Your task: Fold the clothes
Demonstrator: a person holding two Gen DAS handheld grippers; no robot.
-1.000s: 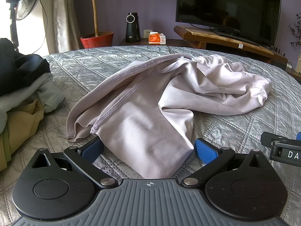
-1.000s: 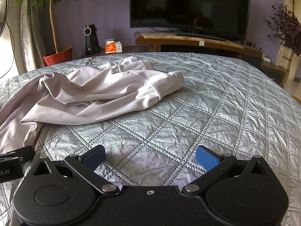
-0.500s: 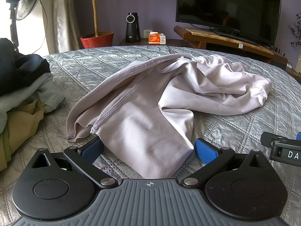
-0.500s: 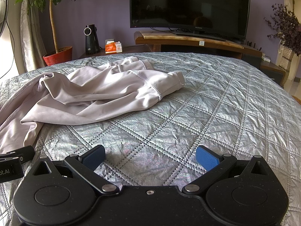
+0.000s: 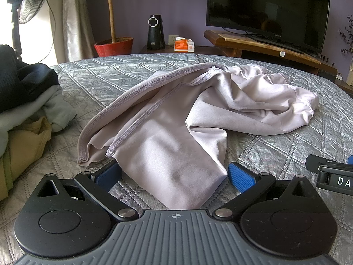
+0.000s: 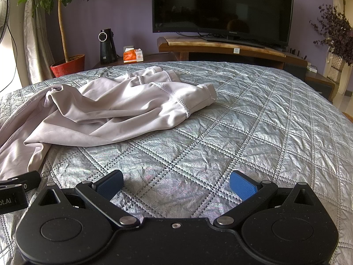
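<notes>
Pale lilac garment (image 5: 176,119) lies crumpled on the grey quilted bedspread (image 6: 253,119), its near end draped between my left gripper (image 5: 173,175) pads. Left jaws wide apart, cloth lying loose between them, not pinched. Right gripper (image 6: 176,184) also spread wide, over bare quilt just right of the garment, holding nothing. Stack of clothes (image 5: 24,110) sits at the left edge. Beyond the bed: TV (image 6: 222,8), red plant pot (image 5: 114,46). I see no change from a second ago; both grippers and cloth unmoved.
</notes>
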